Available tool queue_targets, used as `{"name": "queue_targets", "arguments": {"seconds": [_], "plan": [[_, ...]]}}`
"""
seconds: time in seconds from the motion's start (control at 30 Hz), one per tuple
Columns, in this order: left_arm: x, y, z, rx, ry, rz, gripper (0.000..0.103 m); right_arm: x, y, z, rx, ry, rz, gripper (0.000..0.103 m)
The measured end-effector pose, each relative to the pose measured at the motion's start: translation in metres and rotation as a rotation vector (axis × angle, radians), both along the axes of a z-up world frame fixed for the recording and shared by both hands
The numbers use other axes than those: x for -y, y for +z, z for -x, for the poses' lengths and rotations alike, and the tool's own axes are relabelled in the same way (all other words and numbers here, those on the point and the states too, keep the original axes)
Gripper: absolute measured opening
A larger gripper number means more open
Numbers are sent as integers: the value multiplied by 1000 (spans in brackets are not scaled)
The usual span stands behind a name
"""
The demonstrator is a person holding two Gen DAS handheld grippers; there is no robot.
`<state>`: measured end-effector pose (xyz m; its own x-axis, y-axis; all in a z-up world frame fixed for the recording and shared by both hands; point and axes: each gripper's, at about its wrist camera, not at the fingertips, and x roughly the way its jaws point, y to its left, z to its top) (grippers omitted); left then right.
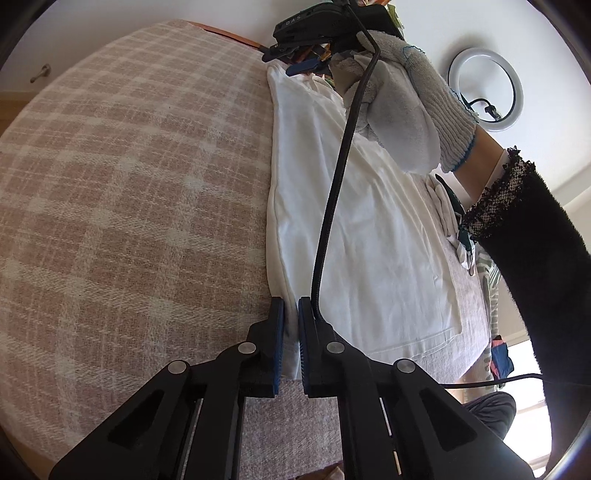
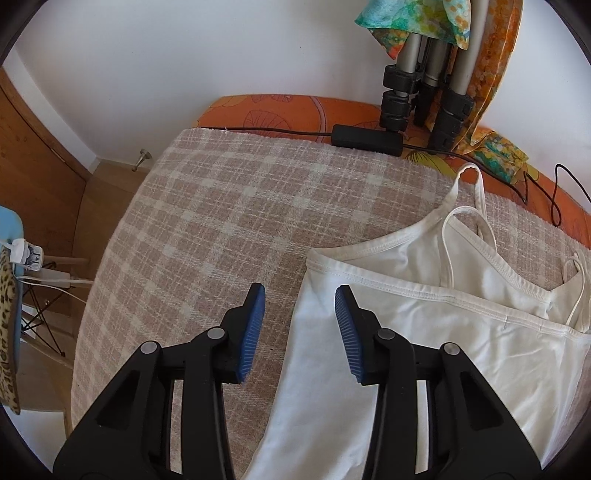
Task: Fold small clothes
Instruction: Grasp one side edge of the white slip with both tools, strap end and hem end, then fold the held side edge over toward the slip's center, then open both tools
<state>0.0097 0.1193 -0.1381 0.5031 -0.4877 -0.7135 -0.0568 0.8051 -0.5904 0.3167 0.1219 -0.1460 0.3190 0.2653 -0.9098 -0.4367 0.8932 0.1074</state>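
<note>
Nearest thing in the left wrist view: the left tongs [image 1: 291, 314] are pinched nearly together on the bottom corner of the white camisole [image 1: 369, 229], with a fold of hem squeezed between the blue pads. A black cable [image 1: 332, 206] runs from that tool up across the fabric.

The right tongs [image 2: 300, 295] sit at about half width over the cami's left edge near the top hem. That edge lies between the pads, but they aren't pressing on it, so nothing's gripped there.

The cami itself lies flat on a pink and cream plaid blanket [image 2: 221, 221], pushed over to the right side. Its thin straps [image 2: 476, 199] trail up toward the far edge. Everything left of it is bare blanket, loads of room to move or fold over that way. The right side is tighter, with other loose fabric bunched just past the cami's edge.

Only writing I can read is "DAS" on the black body of the right tool [image 1: 306, 22], seen from the left camera. A hand in a grey knit glove [image 1: 406, 110] with blue trim holds it, black sleeve behind.

Further back, an orange leaf-print cover [image 2: 280, 110] shows past the blanket edge, with a black power brick [image 2: 367, 140] and tripod legs [image 2: 421, 85] on it. White wall behind, a ring light [image 1: 485, 90], a wooden door [image 2: 33, 177] at far left and a doorstop [image 2: 142, 158] by the skirting.
</note>
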Motion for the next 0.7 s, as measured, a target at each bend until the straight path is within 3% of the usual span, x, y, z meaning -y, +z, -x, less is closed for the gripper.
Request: {"name": "queue_targets", "arguments": {"seconds": [0.23,0.33,0.37,0.53,0.63,0.7], "plan": [[-7,-1,0,1,7,16,6,-21,-19,-9,13,19,100,35],[-1,1,-1,5,5,-3,5,-25,-24,-7,51,31,138,23],[0,1,-1,10,3,-13,5,-25,-24,-7,61,34,147,15],[4,9,5,34,17,-105,4,-11,-21,-12,45,23,101,6],[8,11,7,23,26,-205,20,-8,-20,-11,48,25,85,6],[10,10,8,41,2,-214,23,-4,-19,-9,44,24,74,6]]}}
